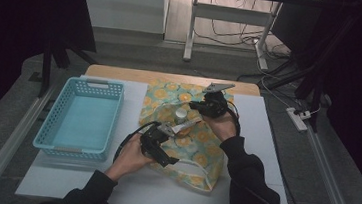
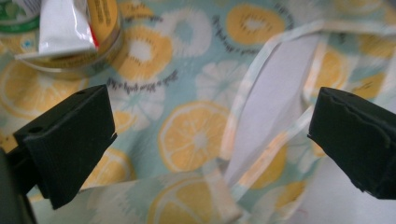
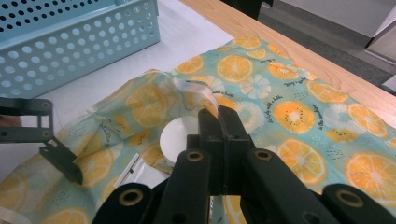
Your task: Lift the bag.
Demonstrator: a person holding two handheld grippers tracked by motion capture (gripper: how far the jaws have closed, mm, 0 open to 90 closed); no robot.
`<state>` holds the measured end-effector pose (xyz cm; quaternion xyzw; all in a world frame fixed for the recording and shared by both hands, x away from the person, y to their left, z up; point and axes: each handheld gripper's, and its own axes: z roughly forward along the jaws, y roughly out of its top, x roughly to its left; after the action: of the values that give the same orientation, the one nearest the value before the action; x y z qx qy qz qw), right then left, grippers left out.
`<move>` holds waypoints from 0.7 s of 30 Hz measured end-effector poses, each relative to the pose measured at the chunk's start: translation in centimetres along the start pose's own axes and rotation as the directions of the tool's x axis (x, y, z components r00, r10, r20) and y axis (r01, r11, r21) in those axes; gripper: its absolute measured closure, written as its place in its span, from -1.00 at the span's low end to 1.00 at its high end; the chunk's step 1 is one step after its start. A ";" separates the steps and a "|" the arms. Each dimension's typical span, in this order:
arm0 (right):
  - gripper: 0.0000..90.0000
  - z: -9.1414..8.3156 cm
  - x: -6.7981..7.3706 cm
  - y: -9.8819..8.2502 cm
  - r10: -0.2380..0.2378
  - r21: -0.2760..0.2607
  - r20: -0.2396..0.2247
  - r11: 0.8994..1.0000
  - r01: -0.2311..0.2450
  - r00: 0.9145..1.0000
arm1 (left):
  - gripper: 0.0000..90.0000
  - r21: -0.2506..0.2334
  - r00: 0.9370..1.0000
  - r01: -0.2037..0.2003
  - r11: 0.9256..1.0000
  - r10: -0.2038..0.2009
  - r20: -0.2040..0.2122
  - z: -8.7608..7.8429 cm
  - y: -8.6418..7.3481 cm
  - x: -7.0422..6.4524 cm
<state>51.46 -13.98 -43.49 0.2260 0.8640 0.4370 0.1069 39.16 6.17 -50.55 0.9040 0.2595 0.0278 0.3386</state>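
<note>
Handling limp, light lemon-print cloth bag (image 1: 199, 149): right hand-held gripper (image 3: 218, 114) clamped on its rim, left hand-held gripper (image 2: 210, 135) spread apart over the opposite hem, best pinched there.

A light blue perforated basket (image 1: 84, 118) stands on the left of the white mat (image 1: 260, 140) covering the wooden table (image 1: 121, 72). Beyond the far edge, a white desk frame (image 1: 192, 28) and cables (image 1: 235, 34) cross the floor; a power strip (image 1: 298, 119) lies at right.

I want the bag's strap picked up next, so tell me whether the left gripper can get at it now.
Probably yes. The left gripper has its jaws wide open just above the pale strap of the lemon-print bag, with nothing lying between them and it.
</note>
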 end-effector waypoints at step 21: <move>1.00 0.0 -0.2 -0.4 0.006 0.002 -0.001 1.000 -0.006 1.000 | -0.30 0.123 0.997 -0.057 0.991 0.064 -0.048 0.8 -2.0 0.2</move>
<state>51.48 -14.29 -43.80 0.2286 0.8637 0.4368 0.1049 38.61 6.99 -52.44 0.9293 0.2419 0.0456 0.2753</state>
